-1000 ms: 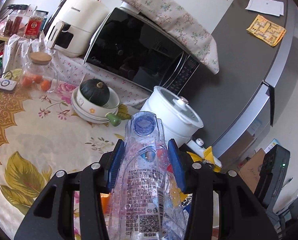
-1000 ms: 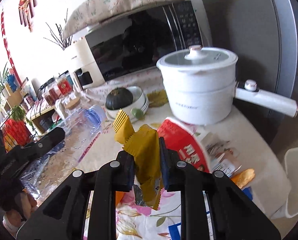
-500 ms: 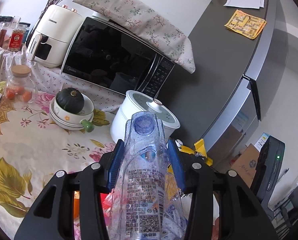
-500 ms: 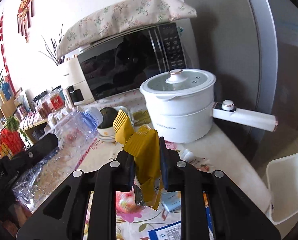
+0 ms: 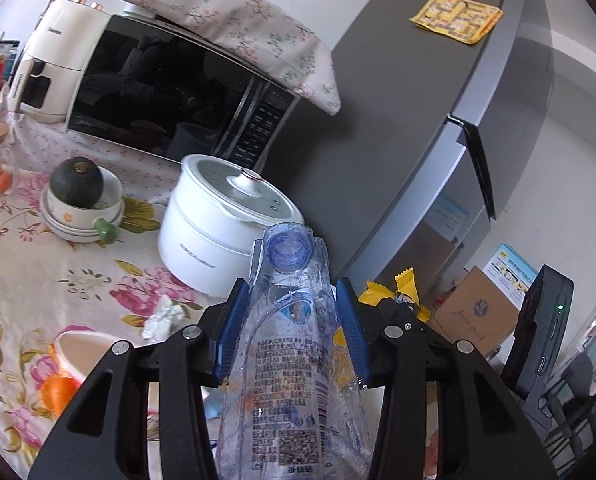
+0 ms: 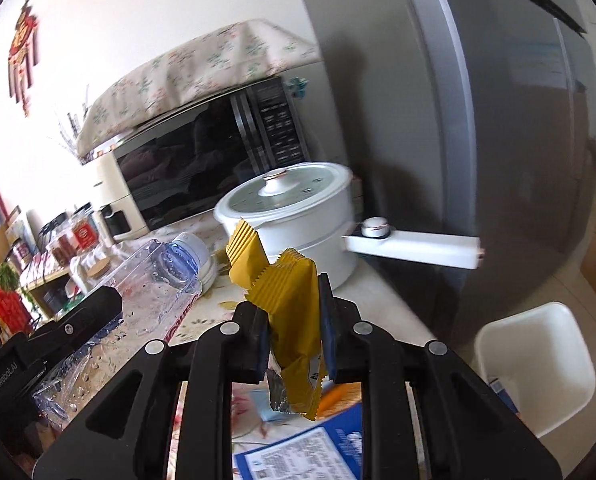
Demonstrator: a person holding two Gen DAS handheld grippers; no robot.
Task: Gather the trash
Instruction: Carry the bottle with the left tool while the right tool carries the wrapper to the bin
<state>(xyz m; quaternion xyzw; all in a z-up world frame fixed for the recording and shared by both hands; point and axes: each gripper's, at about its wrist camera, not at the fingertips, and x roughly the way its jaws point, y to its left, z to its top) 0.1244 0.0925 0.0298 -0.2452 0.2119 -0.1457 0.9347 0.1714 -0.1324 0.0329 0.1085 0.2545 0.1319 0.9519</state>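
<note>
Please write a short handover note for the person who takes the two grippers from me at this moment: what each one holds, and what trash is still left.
Left gripper: shut on the crushed clear bottle, cap end forward.
Right gripper: shut on the yellow wrapper.
Both are held above the flowered table, near the white pot.
Done: two pieces picked up.
Left: drop both; no bin is surely in view. A crumpled tissue lies on the table, probably trash too.

Left gripper (image 5: 293, 324), right gripper (image 6: 291, 318): black frames, blue pads, silver screws.
</note>
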